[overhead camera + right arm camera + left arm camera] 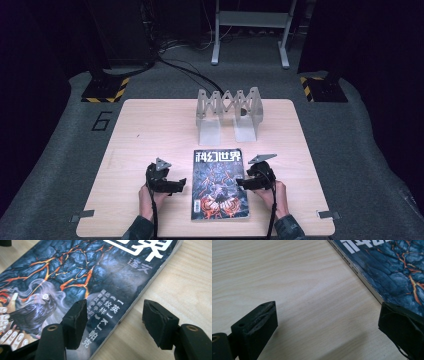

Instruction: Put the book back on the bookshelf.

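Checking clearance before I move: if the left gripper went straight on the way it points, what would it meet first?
Probably the magazine. In the high view the left gripper points at its left edge with bare table between. In its own view one open jaw already overlaps that edge, though height is unclear.

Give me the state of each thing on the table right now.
Magazine: closed, flat, cover up.
Folding rack: upright, empty.
Left claw: open, at magazine's left edge.
Right claw: open, straddling magazine's right edge.
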{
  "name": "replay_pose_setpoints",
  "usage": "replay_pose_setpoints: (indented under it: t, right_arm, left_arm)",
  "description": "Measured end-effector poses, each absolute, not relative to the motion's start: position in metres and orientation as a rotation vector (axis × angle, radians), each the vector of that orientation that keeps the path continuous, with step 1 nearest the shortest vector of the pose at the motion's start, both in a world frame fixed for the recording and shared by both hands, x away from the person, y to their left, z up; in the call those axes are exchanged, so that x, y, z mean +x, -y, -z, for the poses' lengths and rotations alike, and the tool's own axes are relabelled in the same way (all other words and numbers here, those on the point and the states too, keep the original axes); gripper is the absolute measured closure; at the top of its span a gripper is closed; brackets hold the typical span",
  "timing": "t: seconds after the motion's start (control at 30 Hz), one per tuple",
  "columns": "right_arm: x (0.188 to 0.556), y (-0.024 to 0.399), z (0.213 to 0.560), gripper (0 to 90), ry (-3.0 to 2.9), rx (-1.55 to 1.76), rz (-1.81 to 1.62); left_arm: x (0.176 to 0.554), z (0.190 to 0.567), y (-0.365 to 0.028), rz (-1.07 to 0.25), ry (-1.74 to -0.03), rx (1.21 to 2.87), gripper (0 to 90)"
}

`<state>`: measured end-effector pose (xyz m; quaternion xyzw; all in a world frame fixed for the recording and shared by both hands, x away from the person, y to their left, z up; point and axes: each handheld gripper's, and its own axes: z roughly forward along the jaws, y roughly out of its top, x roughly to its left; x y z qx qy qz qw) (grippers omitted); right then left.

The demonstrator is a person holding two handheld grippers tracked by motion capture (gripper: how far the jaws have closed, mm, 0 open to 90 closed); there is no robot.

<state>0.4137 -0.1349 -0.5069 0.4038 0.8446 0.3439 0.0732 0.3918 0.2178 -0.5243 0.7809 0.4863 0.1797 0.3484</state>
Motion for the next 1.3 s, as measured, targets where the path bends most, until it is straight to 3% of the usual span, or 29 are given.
replay_pose_setpoints:
  t: [0.23, 0.7, 1.3]
  right_arm:
    - [0.427, 0.127, 0.505, 35.4, -2.574, 1.263, -0.975]
    - [0.439, 0.112, 0.497, 33.4, -2.659, 1.283, -0.788]
    - [0.444, 0.130, 0.497, 35.9, -2.645, 1.324, -1.080]
  left_arm:
    - [0.391, 0.530, -0.204, -0.541, -1.219, 2.088, 0.0]
    - [0.392, 0.530, -0.197, -0.527, -1.184, 2.106, 0.0]
    - [0.392, 0.530, -0.197, -0.524, -1.179, 2.111, 0.0]
